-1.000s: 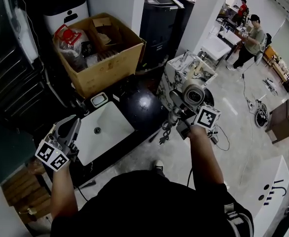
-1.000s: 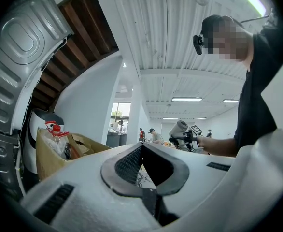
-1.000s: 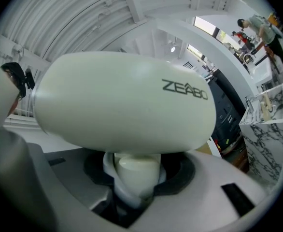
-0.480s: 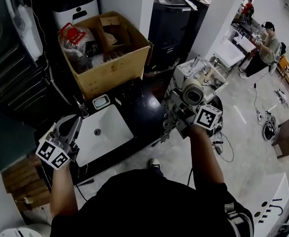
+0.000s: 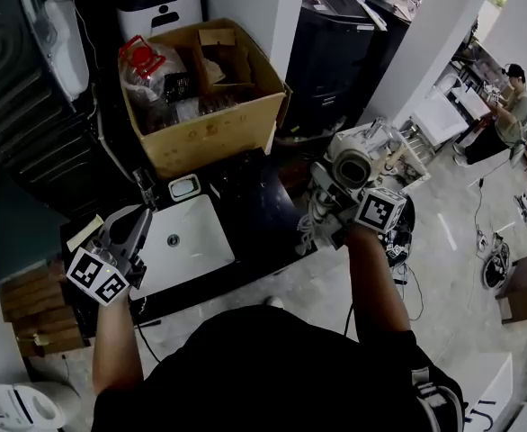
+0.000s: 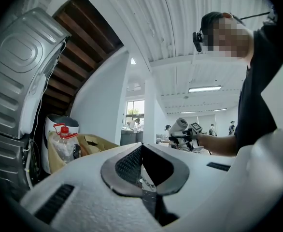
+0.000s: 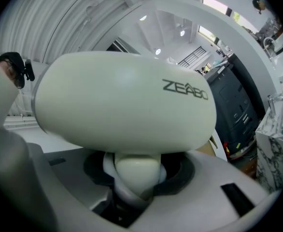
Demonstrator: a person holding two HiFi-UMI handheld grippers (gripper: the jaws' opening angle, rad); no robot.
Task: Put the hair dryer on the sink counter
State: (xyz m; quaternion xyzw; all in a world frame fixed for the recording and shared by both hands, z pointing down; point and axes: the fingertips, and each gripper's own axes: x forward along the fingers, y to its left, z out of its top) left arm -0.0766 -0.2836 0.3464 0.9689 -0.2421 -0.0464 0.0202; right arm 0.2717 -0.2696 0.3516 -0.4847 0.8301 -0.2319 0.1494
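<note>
- Closer to the counter point(image 5: 254, 201) now, your right gripper point(image 5: 333, 212) holds the hair dryer point(image 5: 352, 165) just past its right edge; your left gripper point(image 5: 124, 230) hovers beside the sink point(image 5: 178, 241).
- Left gripper view: jaws pressed together, empty.
- Right gripper view: jaws pinch the hair dryer's handle, its body above them.

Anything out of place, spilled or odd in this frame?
Nothing looks spilled or broken. The one untidy thing is the hair dryer: its cord dangles loose below the right gripper, just off the counter edge, where it might snag.
</note>
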